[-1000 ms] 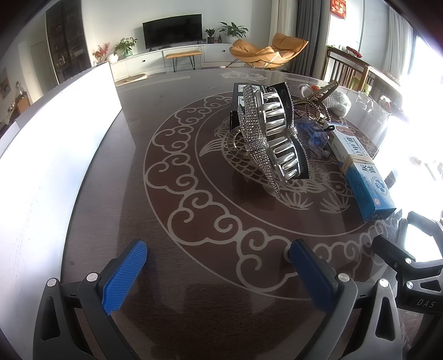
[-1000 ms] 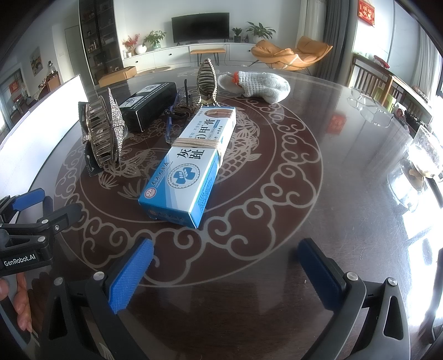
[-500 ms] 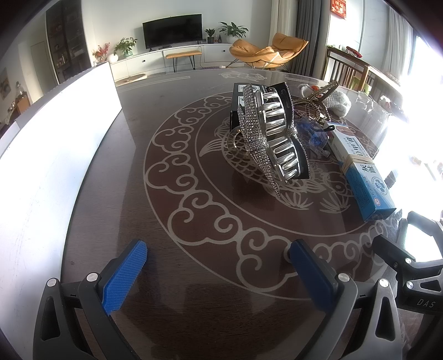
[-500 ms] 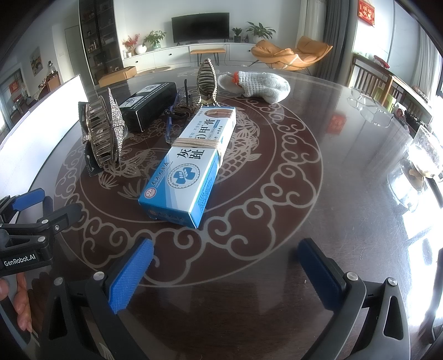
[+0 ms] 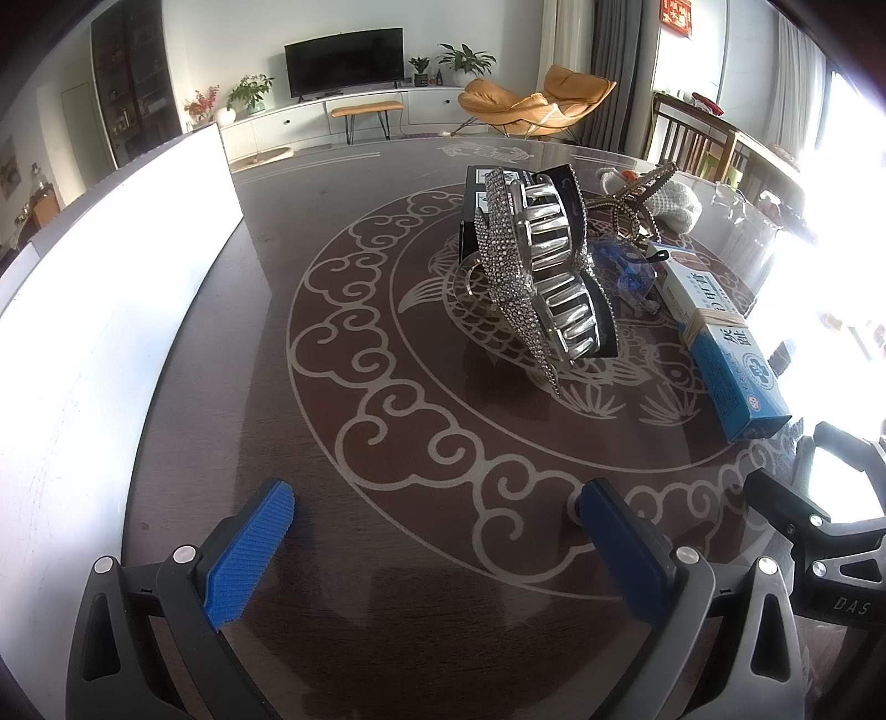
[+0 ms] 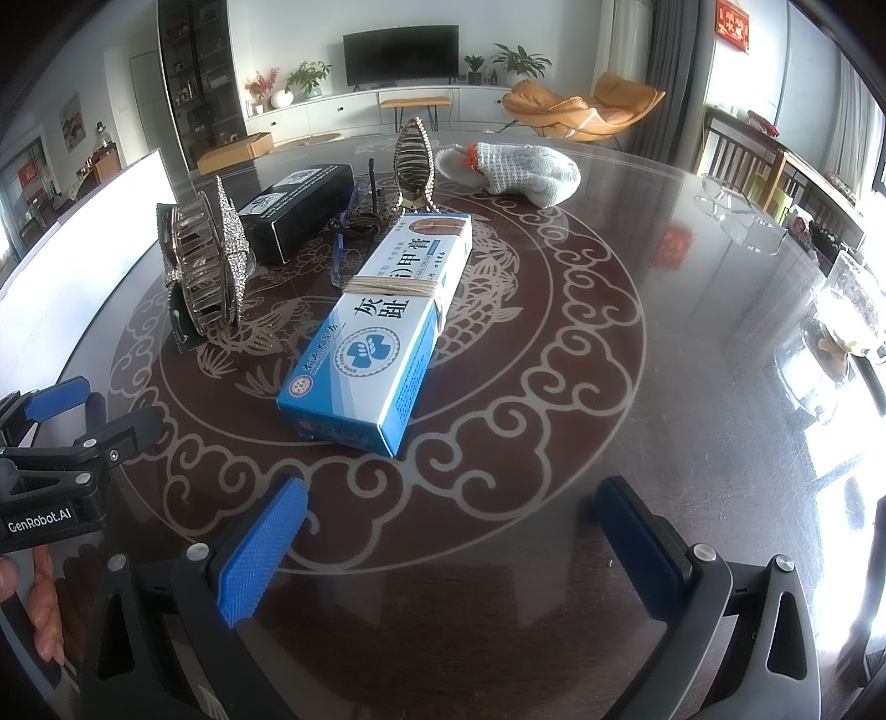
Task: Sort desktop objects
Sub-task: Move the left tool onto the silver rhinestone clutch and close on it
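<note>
Both hand-held grippers hover low over the near part of a dark brown round table (image 6: 692, 310) with a pale cloud-scroll pattern under a glossy top. Ahead of the right gripper (image 6: 448, 531), between its spread fingers and well apart from them, lies a blue-and-white cardboard box (image 6: 382, 332) printed with Chinese characters and bound by a band around its middle. Ahead of the left gripper (image 5: 437, 531) stands a large silver rhinestone hair claw (image 5: 542, 277) on its black backing card, tilted, near the table's centre. Behind these sit a long black box (image 6: 299, 205), a second, bronze-toned hair claw (image 6: 414, 160), a pair of blue-framed glasses (image 6: 354, 232) and a white knitted glove (image 6: 520, 171).

Each gripper's jaws are wide apart, blue ribbed pads (image 5: 249, 554) holding nothing and touching nothing.

A tall white panel (image 5: 99, 310) stands along the table's left edge. Beyond are a wall television (image 6: 401, 52), a low white cabinet and an orange lounge chair (image 6: 587, 108).
</note>
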Tool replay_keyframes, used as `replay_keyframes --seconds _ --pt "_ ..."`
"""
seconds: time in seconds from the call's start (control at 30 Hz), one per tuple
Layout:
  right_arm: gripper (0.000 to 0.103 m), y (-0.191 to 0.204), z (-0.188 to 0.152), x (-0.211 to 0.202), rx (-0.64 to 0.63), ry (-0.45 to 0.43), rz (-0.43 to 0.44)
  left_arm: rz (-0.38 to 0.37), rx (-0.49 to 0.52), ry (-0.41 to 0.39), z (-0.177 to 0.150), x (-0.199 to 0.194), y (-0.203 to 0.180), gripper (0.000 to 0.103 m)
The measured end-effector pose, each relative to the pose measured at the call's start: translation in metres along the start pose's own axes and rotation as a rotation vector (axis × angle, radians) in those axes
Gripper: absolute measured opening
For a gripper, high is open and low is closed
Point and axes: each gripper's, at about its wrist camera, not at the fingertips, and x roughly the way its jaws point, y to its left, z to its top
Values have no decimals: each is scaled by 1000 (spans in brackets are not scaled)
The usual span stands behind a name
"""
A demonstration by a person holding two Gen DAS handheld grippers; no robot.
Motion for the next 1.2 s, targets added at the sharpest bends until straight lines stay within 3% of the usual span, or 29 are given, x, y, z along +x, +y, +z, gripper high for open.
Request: replay_keyframes --seconds 0.37,0.67,0.87,1.03,1.2 --pt "103 0 0 0 0 0 0 -24 44 9 14 3 -22 103" --pt "103 0 0 0 0 0 0 14 -19 53 41 20 -29 103" --pt "103 0 0 -1 0 0 0 11 -11 39 55 31 -40 103" --pt "103 0 0 0 0 0 0 74 -25 12 68 37 -47 103" --pt "103 0 0 0 0 0 0 69 -22 18 84 49 -49 103"
